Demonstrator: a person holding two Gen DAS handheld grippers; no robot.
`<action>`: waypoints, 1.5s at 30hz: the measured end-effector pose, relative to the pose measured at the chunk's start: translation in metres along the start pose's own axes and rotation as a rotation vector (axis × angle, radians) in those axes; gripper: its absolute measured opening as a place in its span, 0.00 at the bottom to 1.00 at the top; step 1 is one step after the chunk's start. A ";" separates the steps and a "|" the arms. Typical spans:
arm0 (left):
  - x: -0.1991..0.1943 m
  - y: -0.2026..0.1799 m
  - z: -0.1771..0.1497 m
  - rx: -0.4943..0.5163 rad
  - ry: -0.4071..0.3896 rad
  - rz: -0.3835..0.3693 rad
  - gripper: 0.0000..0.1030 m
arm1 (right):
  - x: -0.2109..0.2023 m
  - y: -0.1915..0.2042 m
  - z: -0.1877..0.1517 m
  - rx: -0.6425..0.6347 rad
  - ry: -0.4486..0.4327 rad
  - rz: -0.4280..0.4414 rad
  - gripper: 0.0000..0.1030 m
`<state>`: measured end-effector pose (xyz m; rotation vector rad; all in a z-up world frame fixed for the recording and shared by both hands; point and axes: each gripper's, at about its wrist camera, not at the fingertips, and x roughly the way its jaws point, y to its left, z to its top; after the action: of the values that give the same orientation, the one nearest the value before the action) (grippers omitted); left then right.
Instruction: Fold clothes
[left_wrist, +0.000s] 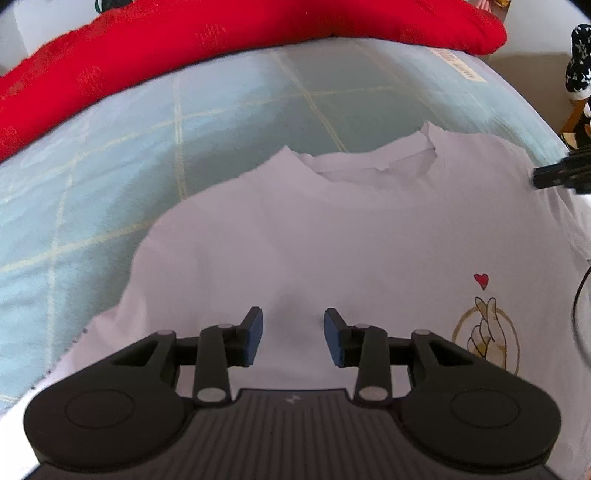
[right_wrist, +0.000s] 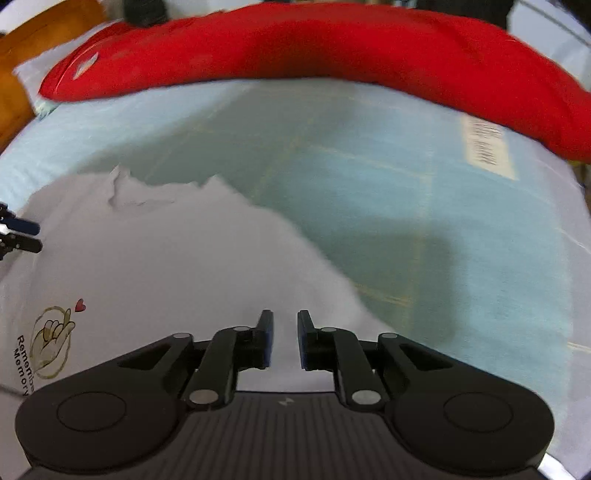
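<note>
Garment: a white T-shirt (left_wrist: 332, 236) lies spread, front upward, on a pale blue checked bedsheet (left_wrist: 110, 177). Its neckline (left_wrist: 373, 166) points toward the far side of the bed. A small print of a hand with a red heart (left_wrist: 485, 332) sits on the chest, right of centre in the left wrist view and at the near left in the right wrist view.

Edges: the far edge of the shirt is uneven, with raised creases at each shoulder beside the collar. The shirt's left edge curves down toward the near left corner in the left wrist view; its right edge runs diagonally toward the near side in the right wrist view, where motion blur softens it.

Left gripper (left_wrist: 293, 338): jaws apart with a wide gap, nothing between them, poised over the lower middle of the shirt. Contact with the cloth cannot be confirmed.

Right gripper (right_wrist: 285, 339): jaws apart with a narrower gap, holding nothing, above the shirt close to its right edge.

Open room: bare sheet extends to the left, the right and the far side of the shirt. A long red pillow (left_wrist: 221, 40) lies across the far end of the bed, well apart from the collar. A pale label (right_wrist: 487, 146) lies on the sheet near the pillow at the far right.
</note>
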<state>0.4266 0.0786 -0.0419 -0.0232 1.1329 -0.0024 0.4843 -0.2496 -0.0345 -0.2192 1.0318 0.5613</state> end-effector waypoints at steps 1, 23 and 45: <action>0.003 0.001 0.000 -0.007 0.005 -0.001 0.39 | 0.010 0.003 0.003 -0.003 0.004 -0.023 0.16; -0.020 -0.024 -0.053 0.122 -0.055 -0.018 0.52 | -0.015 0.026 -0.050 0.202 -0.041 -0.097 0.87; -0.010 -0.013 -0.064 0.016 -0.003 -0.020 0.62 | -0.020 -0.114 -0.091 0.601 -0.176 -0.314 0.98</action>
<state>0.3648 0.0651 -0.0593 -0.0200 1.1300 -0.0295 0.4697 -0.3906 -0.0731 0.1962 0.9278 -0.0274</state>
